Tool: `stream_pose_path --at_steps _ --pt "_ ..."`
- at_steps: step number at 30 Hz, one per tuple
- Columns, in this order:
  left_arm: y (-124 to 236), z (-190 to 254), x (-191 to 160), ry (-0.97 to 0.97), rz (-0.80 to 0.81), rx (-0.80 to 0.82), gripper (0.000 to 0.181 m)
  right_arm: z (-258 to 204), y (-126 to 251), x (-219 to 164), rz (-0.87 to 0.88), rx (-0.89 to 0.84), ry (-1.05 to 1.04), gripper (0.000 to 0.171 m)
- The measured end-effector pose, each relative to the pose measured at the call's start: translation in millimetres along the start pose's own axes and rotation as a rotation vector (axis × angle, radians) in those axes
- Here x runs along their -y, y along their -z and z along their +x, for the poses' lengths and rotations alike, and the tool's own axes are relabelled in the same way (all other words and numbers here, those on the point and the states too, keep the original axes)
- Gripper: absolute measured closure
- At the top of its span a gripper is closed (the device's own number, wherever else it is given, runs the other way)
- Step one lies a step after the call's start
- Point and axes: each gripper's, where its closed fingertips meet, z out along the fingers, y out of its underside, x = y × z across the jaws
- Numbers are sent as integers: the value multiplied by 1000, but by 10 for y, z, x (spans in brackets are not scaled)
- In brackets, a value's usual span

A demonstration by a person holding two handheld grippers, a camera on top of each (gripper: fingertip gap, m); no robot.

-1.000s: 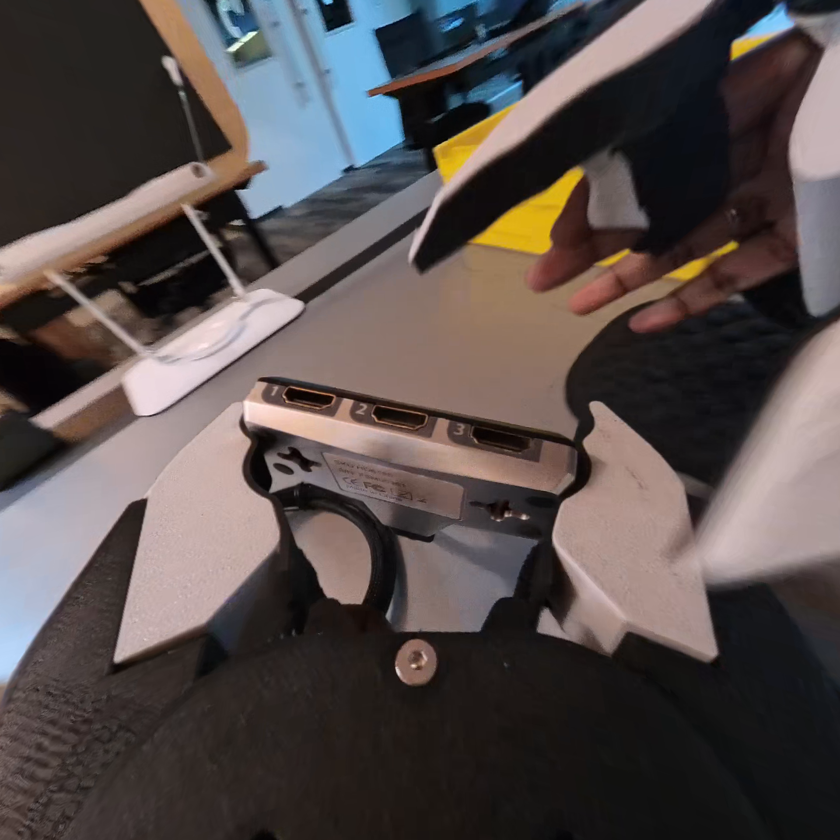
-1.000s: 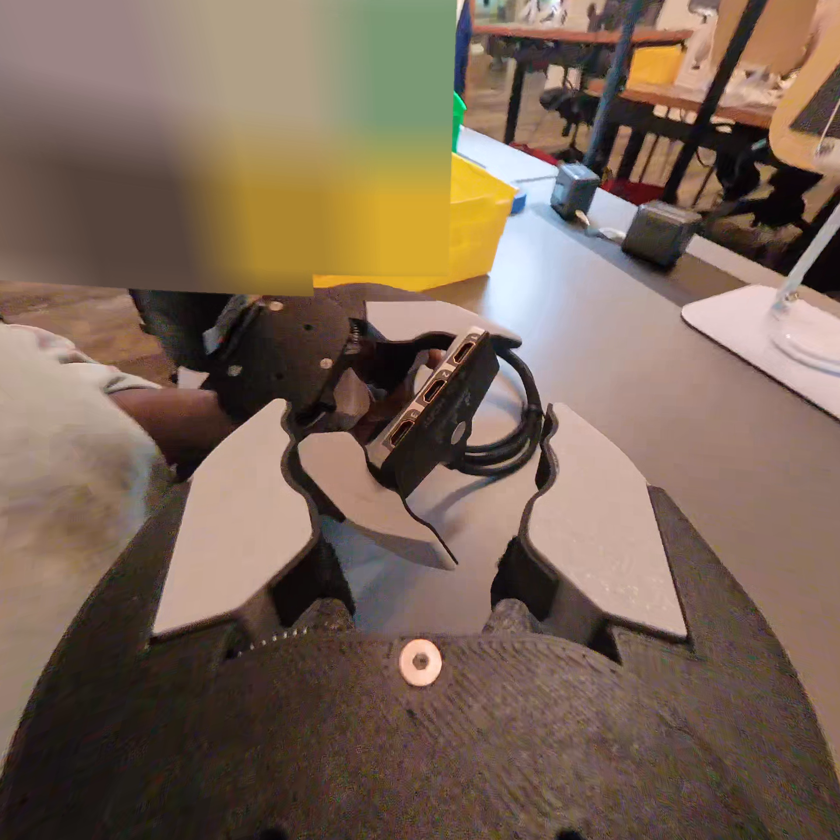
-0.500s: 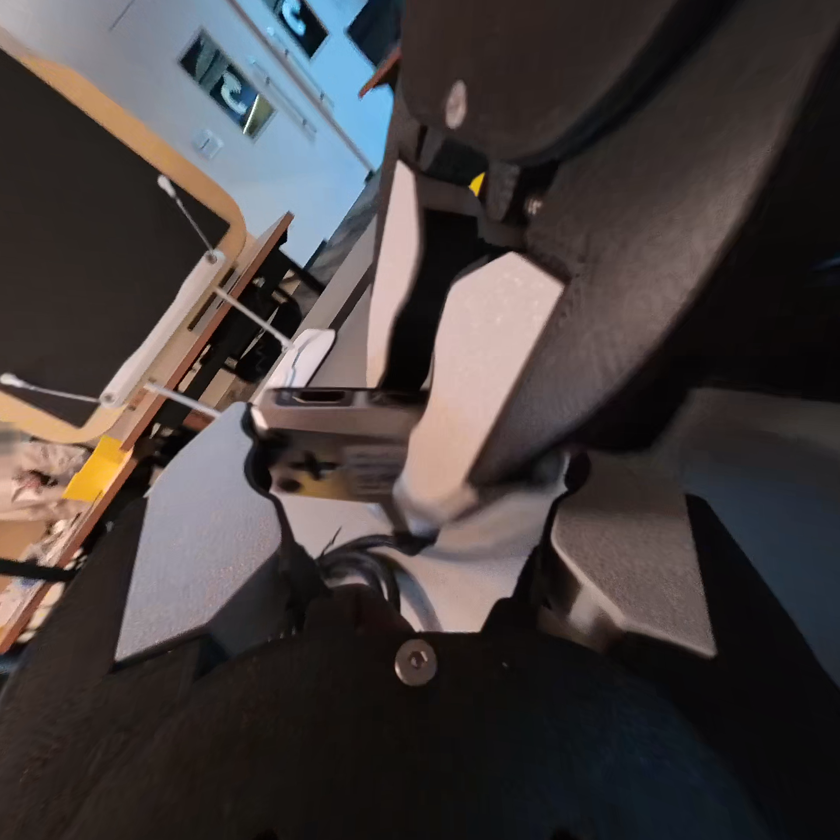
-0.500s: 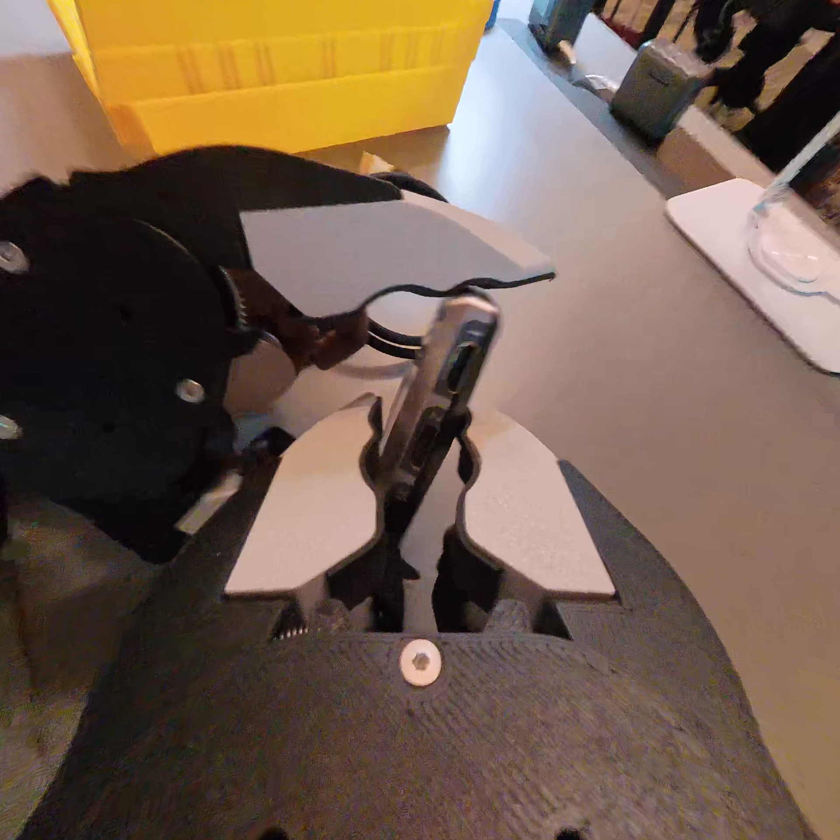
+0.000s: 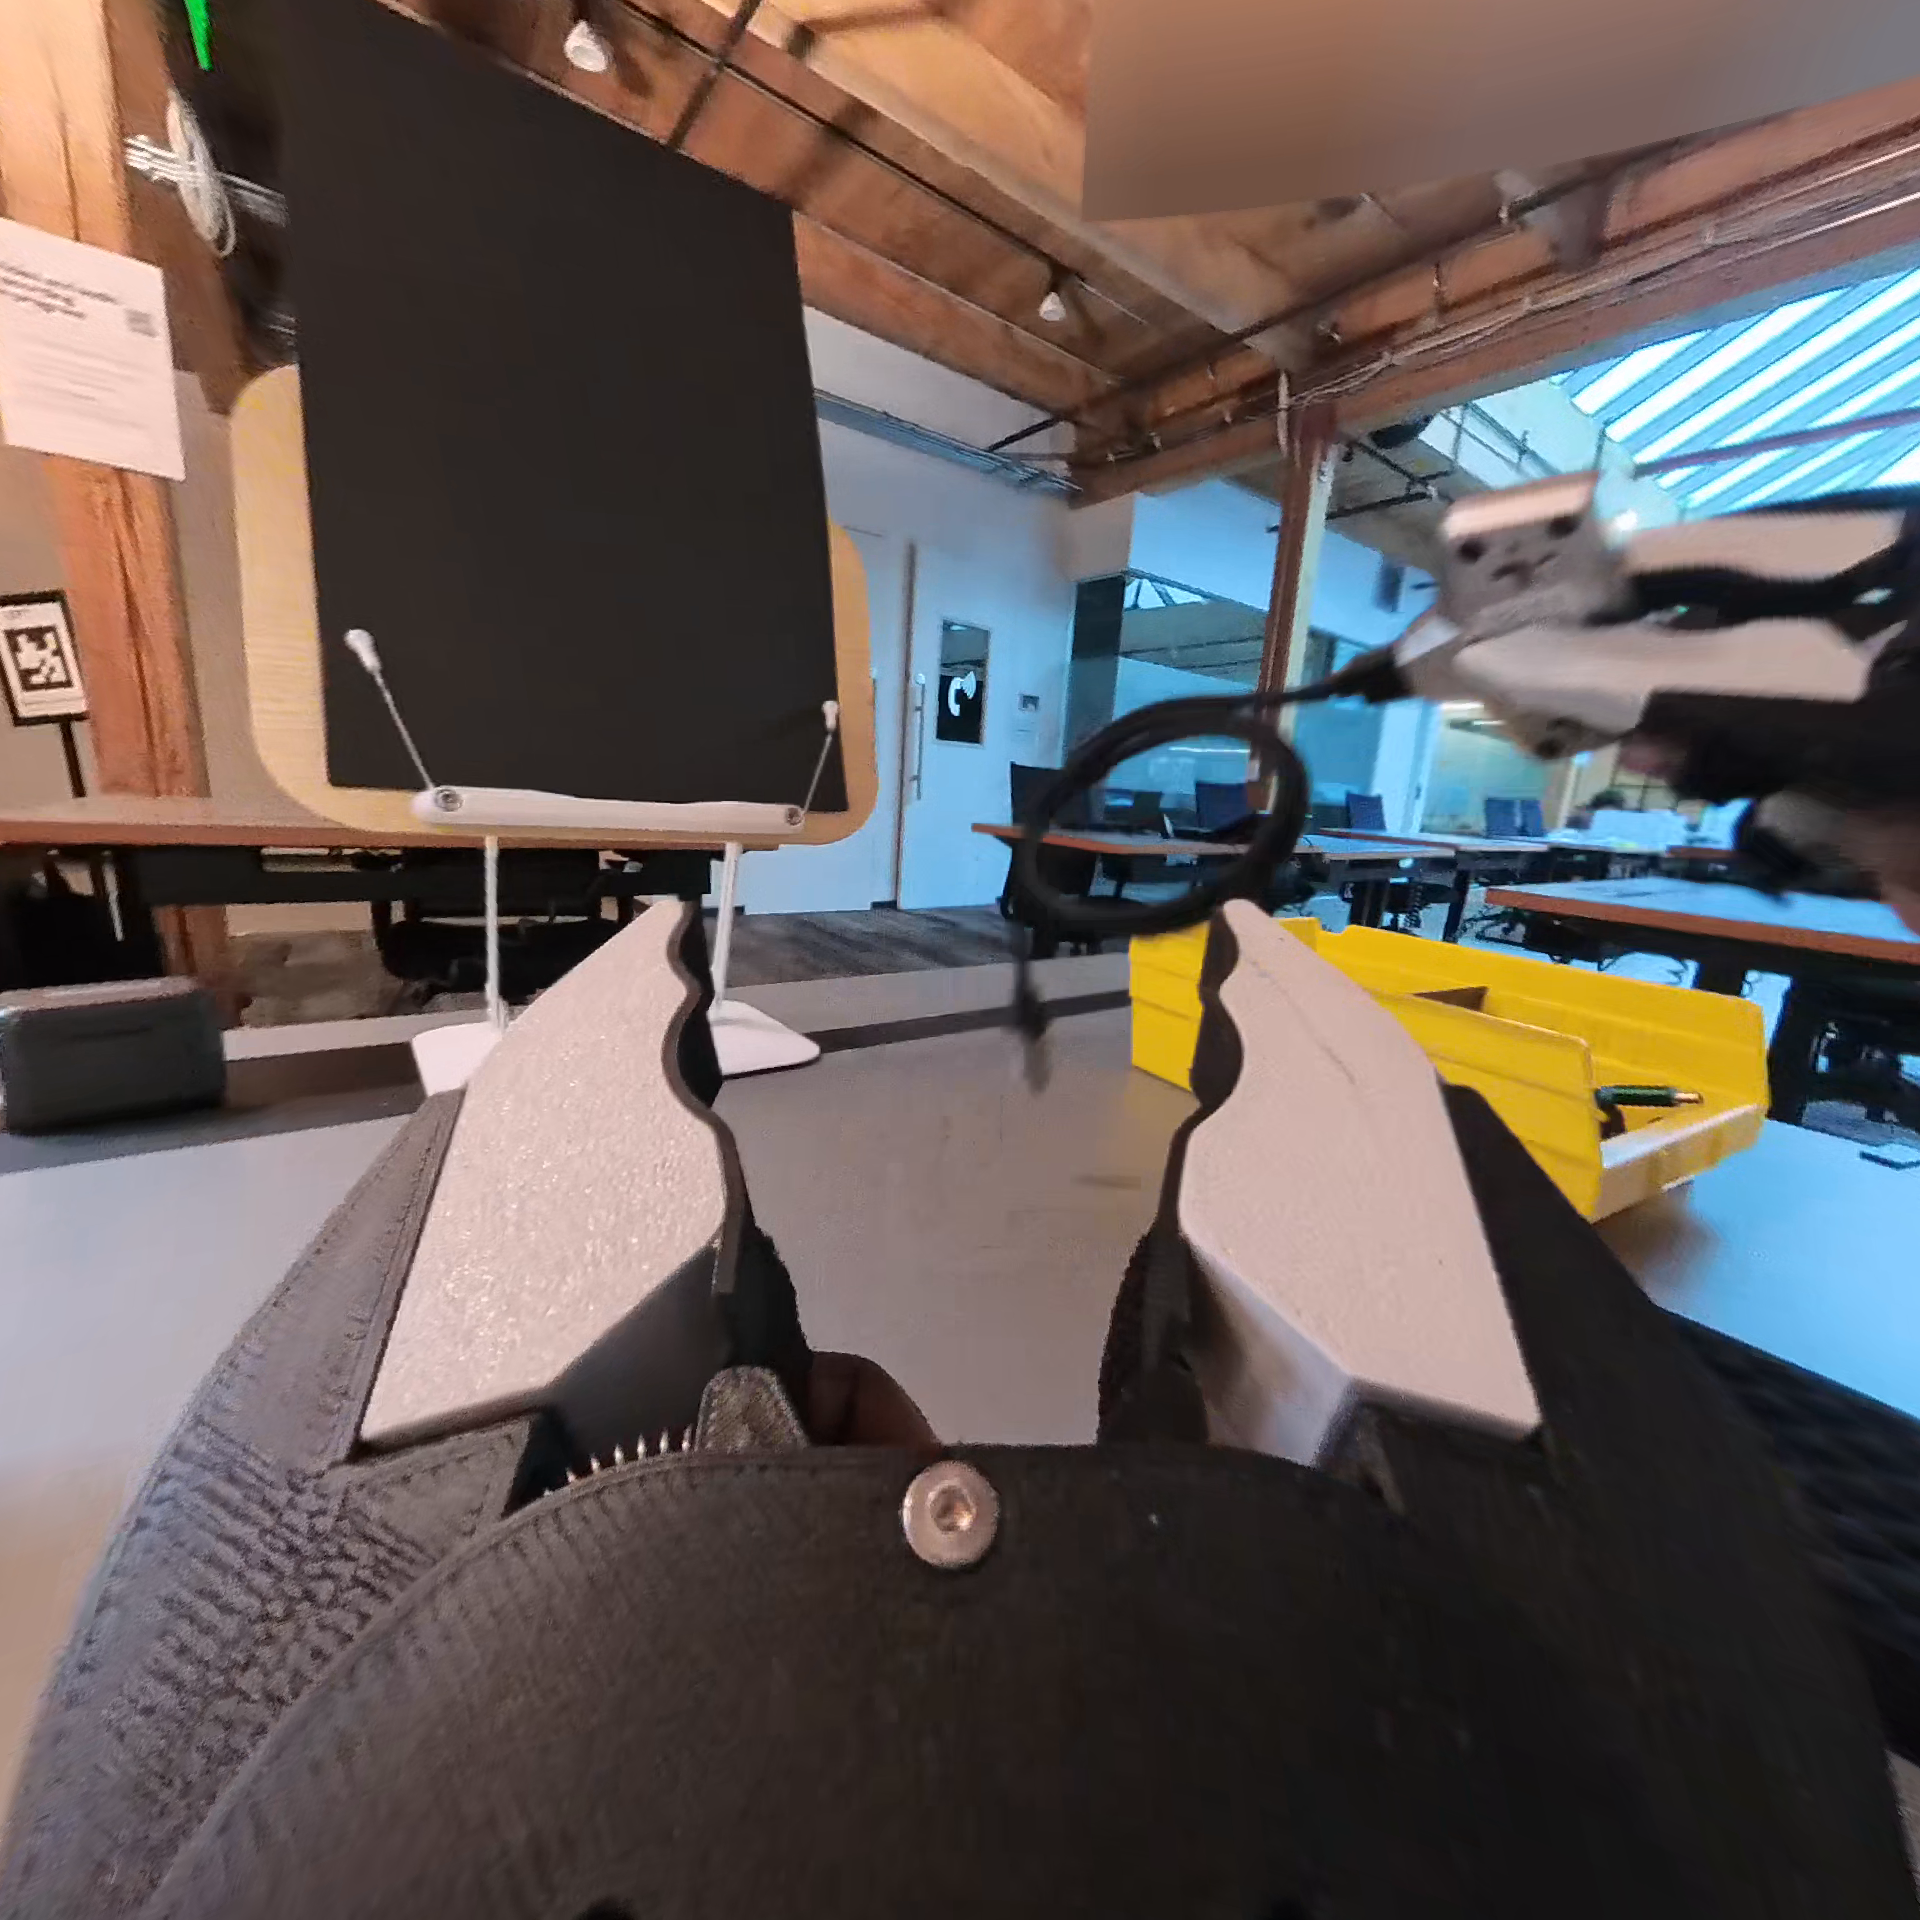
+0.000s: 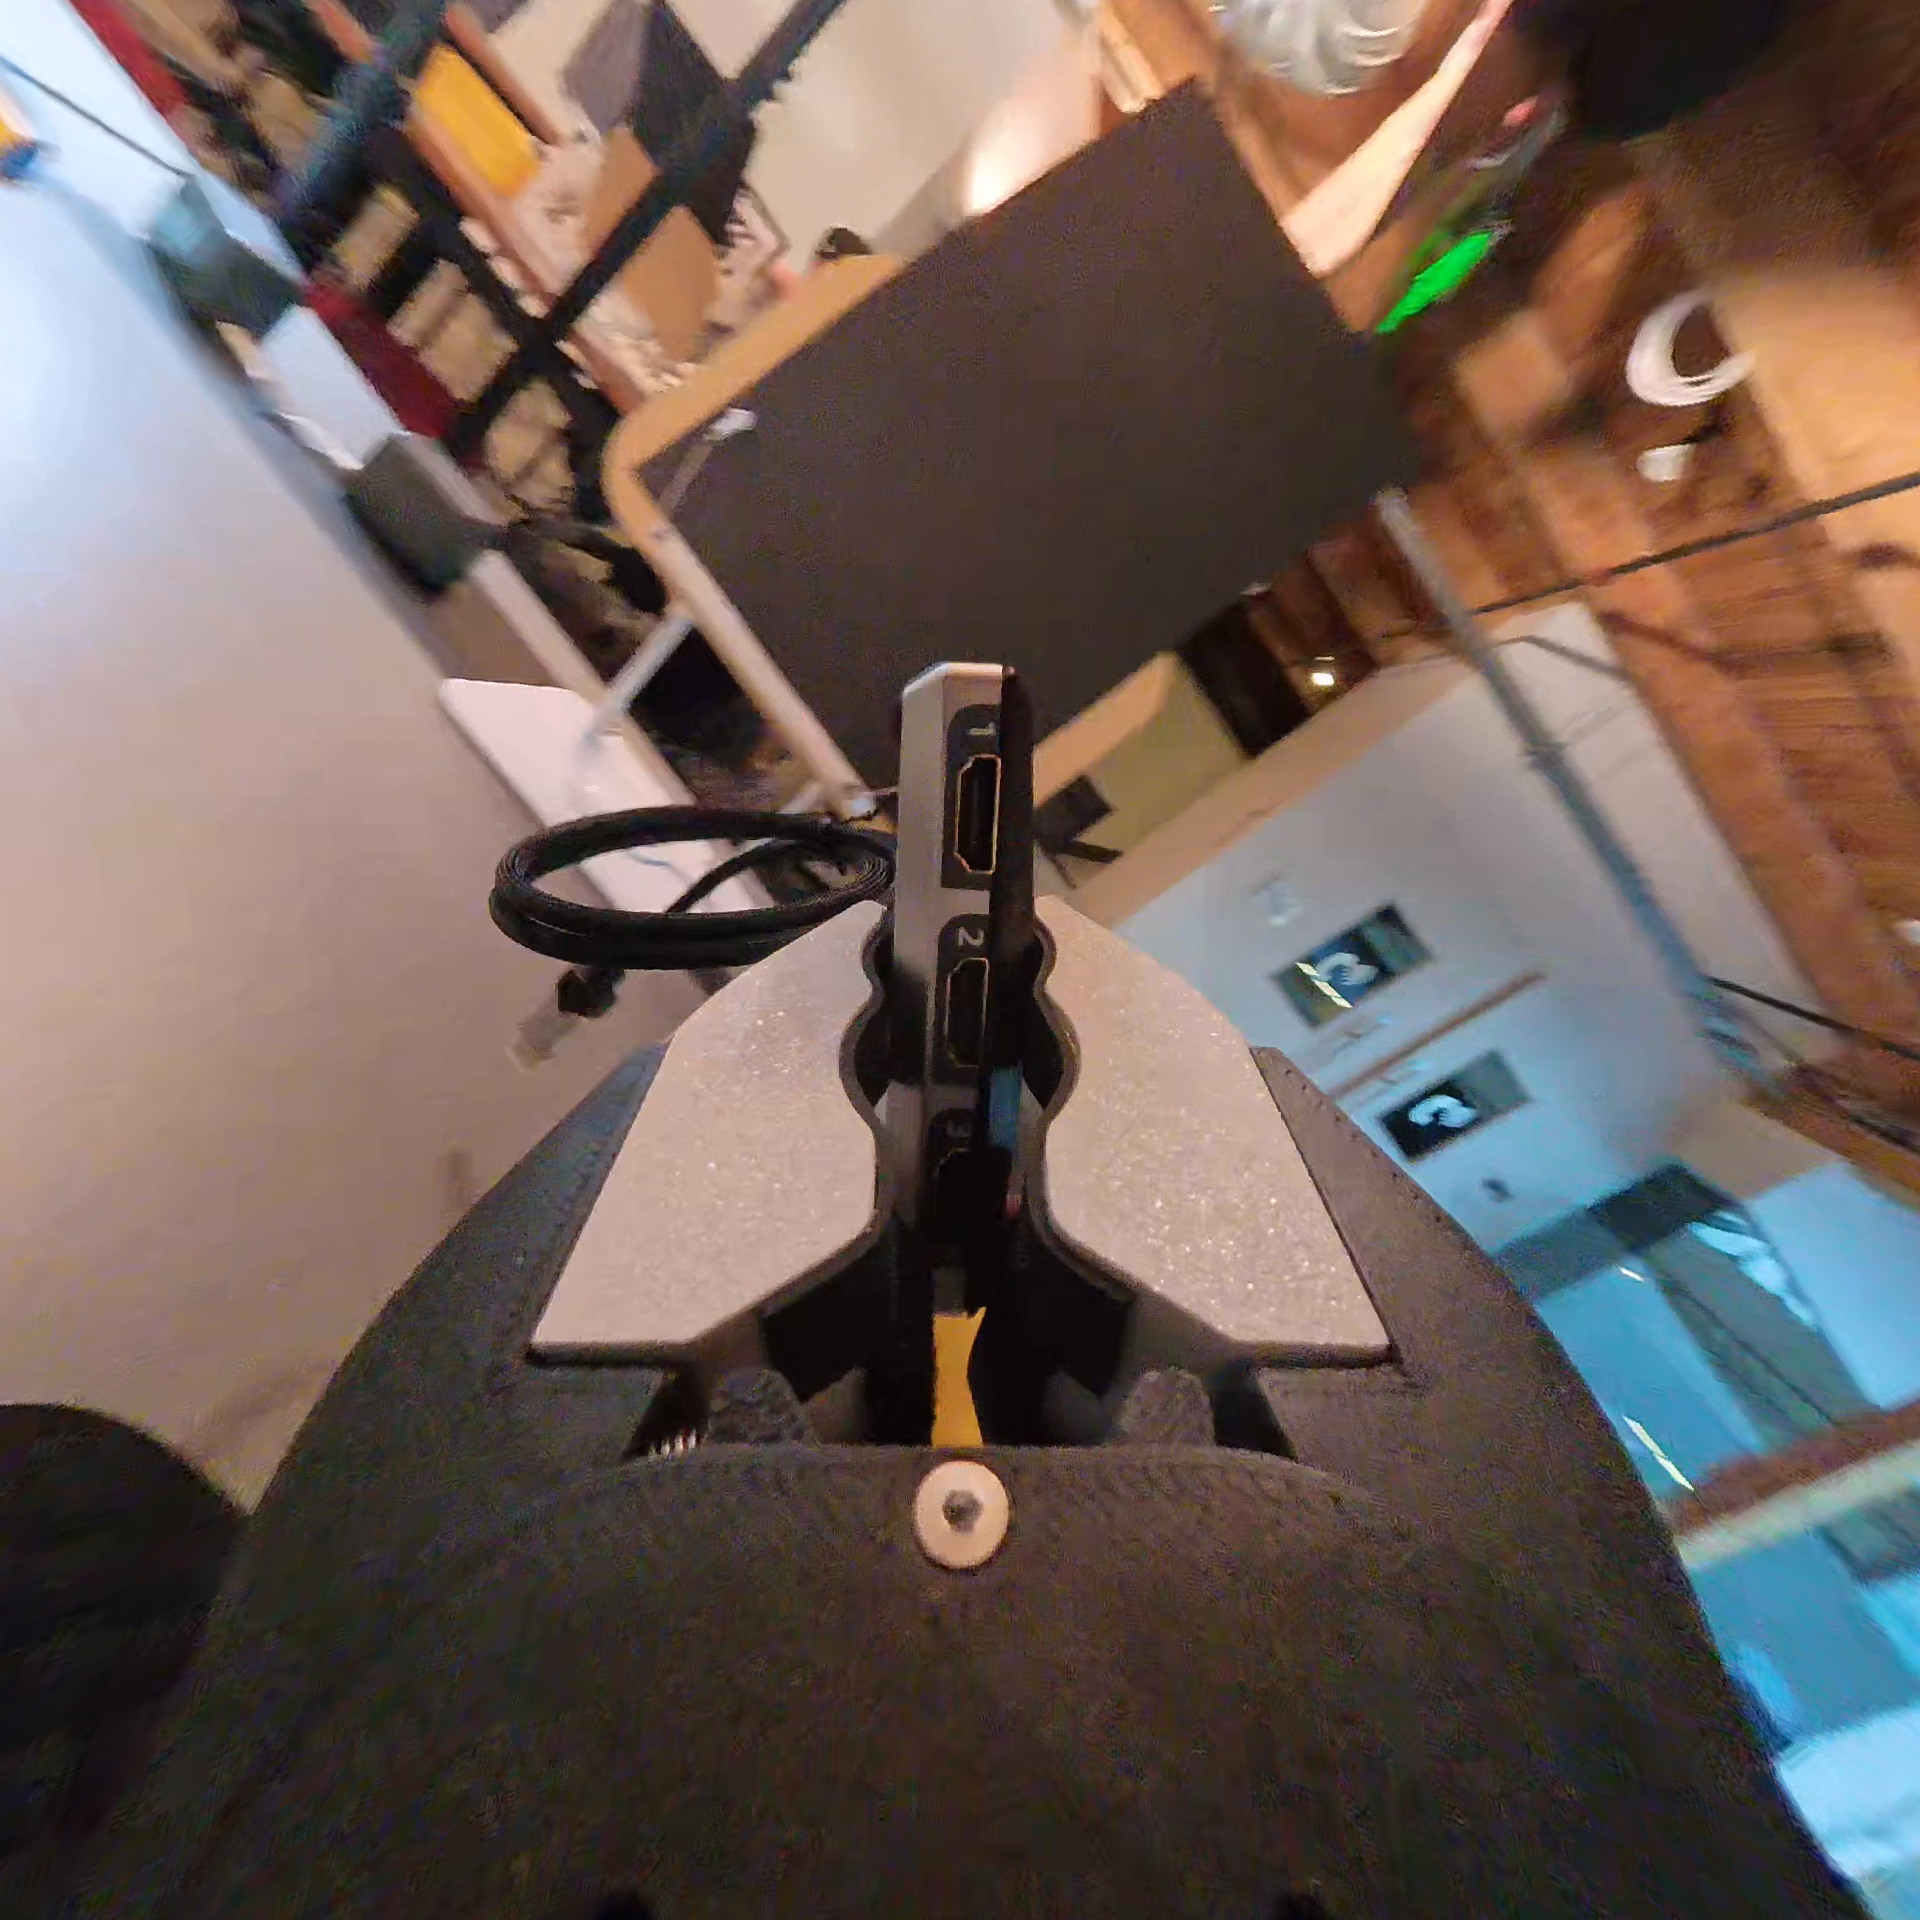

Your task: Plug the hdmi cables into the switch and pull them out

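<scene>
A grey table (image 5: pixel 935 1153) fills the lower ground of the left wrist view, with a yellow bin (image 5: pixel 1455 1049) on its right part and a white-footed stand carrying a black board (image 5: pixel 561 436) at its far edge. No loose HDMI cable is seen on the bare surface (the bin's contents are mostly hidden).

The switch (image 6: pixel 961 883) is clamped edge-on by the right gripper (image 6: pixel 961 1049) and is held in the air, well above the table; its three ports face the right wrist camera. The top port stands clear of the fingers, the middle one lies between them, and the lowest is largely covered. Its own black lead, coiled (image 6: pixel 686 883), hangs to one side.

The left gripper (image 5: pixel 951 997) is spread apart and empty, just above the table.

The step is judged to be fetching a cable. The plug should be grasped squarely behind its head, the switch kept steady, and the exposed top port favoured, so that the coil is not snagged.
</scene>
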Motion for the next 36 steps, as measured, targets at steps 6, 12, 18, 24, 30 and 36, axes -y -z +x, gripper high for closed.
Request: stream_pose_path --at_steps 6,12,18,24,30,36 --pt "-19 45 -49 -15 -20 -15 95 1028 400 -324 -142 -306 101 149" --pt "-30 69 -85 -16 -39 -28 98 1292 514 -717 -233 -301 -3 149" --pt "-26 75 -101 -22 -51 -30 99 1187 385 -1270 -340 -245 -192 149" --pt "-33 79 -126 -19 -66 -33 100 1068 154 -1683 -490 -111 -271 149" --pt "-33 92 -134 -20 -73 -39 100 922 -126 -2053 -692 122 -147 149" --pt "-27 87 -133 -20 -75 -37 100 554 -263 -2651 -945 397 10 149"
